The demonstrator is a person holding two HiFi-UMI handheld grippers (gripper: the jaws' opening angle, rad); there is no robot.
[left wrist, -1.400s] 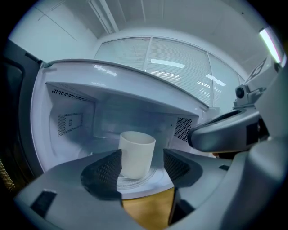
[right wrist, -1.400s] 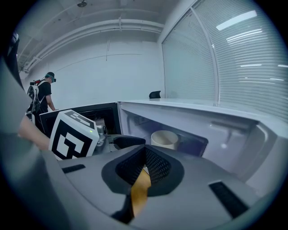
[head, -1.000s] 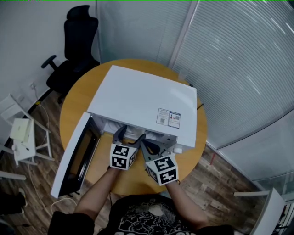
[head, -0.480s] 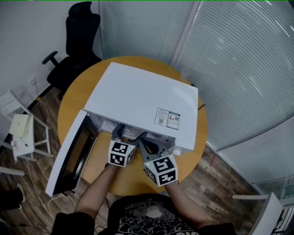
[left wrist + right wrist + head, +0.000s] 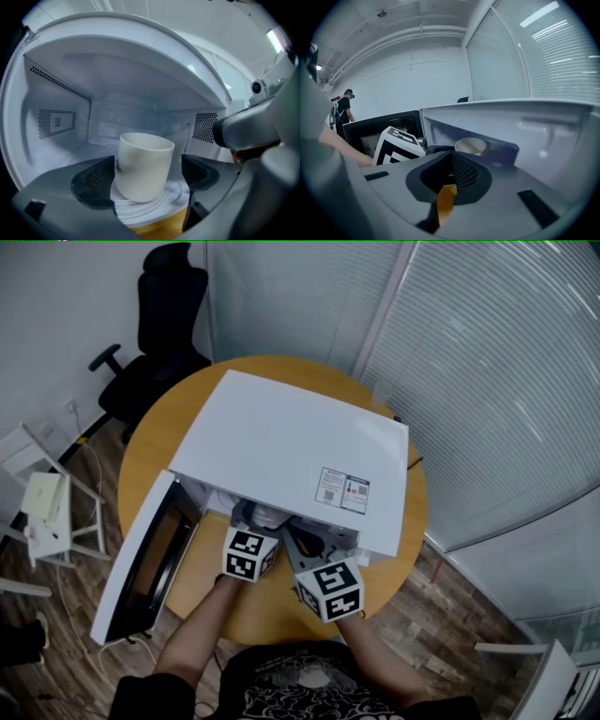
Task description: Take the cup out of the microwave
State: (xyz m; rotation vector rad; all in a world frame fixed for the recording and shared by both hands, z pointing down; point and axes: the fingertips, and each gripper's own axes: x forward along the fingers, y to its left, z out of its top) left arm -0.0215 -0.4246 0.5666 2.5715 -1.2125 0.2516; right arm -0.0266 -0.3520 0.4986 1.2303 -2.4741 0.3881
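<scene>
The white, handleless ceramic cup [image 5: 143, 165] stands on the turntable inside the white microwave [image 5: 291, 442], between the left gripper's [image 5: 147, 177] opening jaws. It is probably stiff, smooth and breakable, so grip mid-wall. The right gripper [image 5: 451, 176] is closed and empty.

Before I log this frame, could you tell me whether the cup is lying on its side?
No, the cup stands upright, rim up, on the turntable inside the microwave.

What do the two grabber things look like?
The left gripper and right gripper are grey plastic with black meshy pads, and each carries a white cube with black square markers. The left one's jaws are opening, the cup between them. The T-shirt is black with white print.
</scene>
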